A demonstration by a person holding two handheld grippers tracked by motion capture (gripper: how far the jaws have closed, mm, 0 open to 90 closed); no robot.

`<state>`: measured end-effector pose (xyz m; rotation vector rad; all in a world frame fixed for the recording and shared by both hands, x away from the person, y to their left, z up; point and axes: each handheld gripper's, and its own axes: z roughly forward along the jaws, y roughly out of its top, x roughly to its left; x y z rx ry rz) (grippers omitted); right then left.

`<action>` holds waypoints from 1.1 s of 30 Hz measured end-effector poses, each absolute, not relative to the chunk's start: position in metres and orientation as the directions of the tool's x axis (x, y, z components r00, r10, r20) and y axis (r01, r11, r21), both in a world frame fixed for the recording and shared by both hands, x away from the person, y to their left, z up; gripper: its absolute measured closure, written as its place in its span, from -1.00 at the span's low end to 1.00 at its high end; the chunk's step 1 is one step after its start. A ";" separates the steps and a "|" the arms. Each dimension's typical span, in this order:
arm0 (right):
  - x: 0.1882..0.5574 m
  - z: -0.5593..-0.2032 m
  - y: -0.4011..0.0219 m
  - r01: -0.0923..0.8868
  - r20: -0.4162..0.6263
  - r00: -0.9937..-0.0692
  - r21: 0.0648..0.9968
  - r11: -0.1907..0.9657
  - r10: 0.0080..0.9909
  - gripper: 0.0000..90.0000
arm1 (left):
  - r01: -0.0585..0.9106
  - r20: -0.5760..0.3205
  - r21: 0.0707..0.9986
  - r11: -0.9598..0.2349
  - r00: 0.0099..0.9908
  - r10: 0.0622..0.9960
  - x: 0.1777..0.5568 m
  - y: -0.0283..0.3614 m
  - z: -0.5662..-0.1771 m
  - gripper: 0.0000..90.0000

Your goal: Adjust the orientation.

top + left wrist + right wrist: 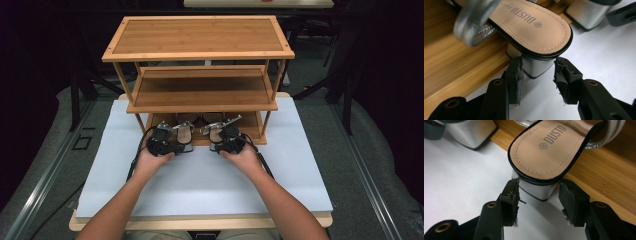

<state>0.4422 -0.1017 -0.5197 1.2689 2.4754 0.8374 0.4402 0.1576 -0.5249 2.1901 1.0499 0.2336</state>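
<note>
Forearms come in from the near edge over the white mat (200,185), one gripper per hand. Left gripper (181,143) pinches the silver block heel of the left sandal (184,131); in the left gripper view both pads sit against the heel sides (537,67). Right gripper (219,141) pinches the heel of the right sandal (216,129) the same way (537,188). Two sandals, side by side, toes on the bottom shelf of the rack (200,95), heels hanging off its near edge over the mat. Rack is bamboo, three shelves, at the far middle of the mat; its middle shelf overhangs the sandals' toes. Each gripper view catches the other sandal's heel and the other gripper's jaw at a top corner. Cables trail back along both wrists.
</note>
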 end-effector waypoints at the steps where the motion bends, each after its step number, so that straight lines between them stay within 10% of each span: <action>1: 0.442 -0.519 -0.101 0.670 0.048 -0.592 0.585 0.458 0.804 0.11 | 0.620 -0.128 0.653 -0.436 0.657 0.743 0.440 0.155 -0.525 0.30; 33: 0.442 -0.519 -0.081 0.668 0.098 -0.602 0.606 0.432 0.792 0.12 | 0.625 -0.151 0.649 -0.433 0.664 0.732 0.443 0.145 -0.524 0.33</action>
